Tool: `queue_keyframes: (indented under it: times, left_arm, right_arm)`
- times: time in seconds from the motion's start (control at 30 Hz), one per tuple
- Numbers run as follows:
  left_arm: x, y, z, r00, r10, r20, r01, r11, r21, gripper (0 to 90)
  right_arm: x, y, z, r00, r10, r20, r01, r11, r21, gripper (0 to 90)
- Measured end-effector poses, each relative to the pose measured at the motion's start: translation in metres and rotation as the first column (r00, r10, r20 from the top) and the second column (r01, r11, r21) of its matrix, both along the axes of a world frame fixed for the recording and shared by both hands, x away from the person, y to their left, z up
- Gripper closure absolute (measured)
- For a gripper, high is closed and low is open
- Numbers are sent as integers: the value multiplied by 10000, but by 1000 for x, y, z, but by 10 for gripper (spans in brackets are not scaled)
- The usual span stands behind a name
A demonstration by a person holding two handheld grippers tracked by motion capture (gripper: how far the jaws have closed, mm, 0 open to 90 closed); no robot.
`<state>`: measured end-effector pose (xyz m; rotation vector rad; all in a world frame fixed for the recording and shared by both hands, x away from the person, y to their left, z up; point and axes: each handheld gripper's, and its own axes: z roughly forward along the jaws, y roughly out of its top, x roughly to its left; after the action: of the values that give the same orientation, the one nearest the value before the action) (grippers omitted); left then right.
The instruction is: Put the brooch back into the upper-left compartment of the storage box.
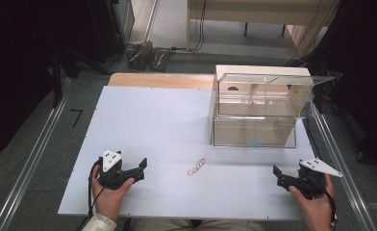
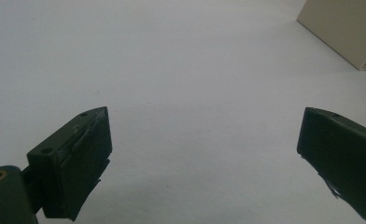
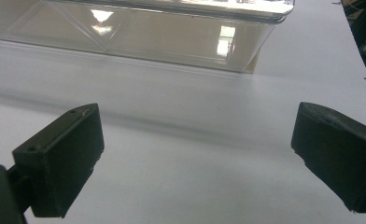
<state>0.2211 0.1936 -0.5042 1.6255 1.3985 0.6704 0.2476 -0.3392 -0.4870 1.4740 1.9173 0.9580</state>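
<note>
Small copper-coloured chain of paper clips (image 1: pixel 196 167) lies on the white tabletop (image 1: pixel 153 125) between the wide-open left gripper (image 1: pixel 139 168) and right gripper (image 1: pixel 279 174); clear plastic box (image 1: pixel 254 122) behind; grey floor (image 1: pixel 28 159) around.

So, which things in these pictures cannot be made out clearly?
- Small pinkish chain-like item, high view: too small to name for certain.
- Blue spot at the clear plastic box, high view: inside or on the wall, cannot tell.
- Beige box, left gripper view: cut off by the right edge.
- Person's right hand, high view: cut off by the bottom edge.
</note>
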Motion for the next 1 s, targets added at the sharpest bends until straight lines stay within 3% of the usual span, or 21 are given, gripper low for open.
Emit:
queue_keyframes:
  times: [1.0]
  left_arm:
    - [6, -48, -6, 9945, -1019, -238, 1020, 9948, 41, 34]
  right_arm:
    - [0, 0, 0, 10000, 14, 2, -14, 10000, 18, 12]
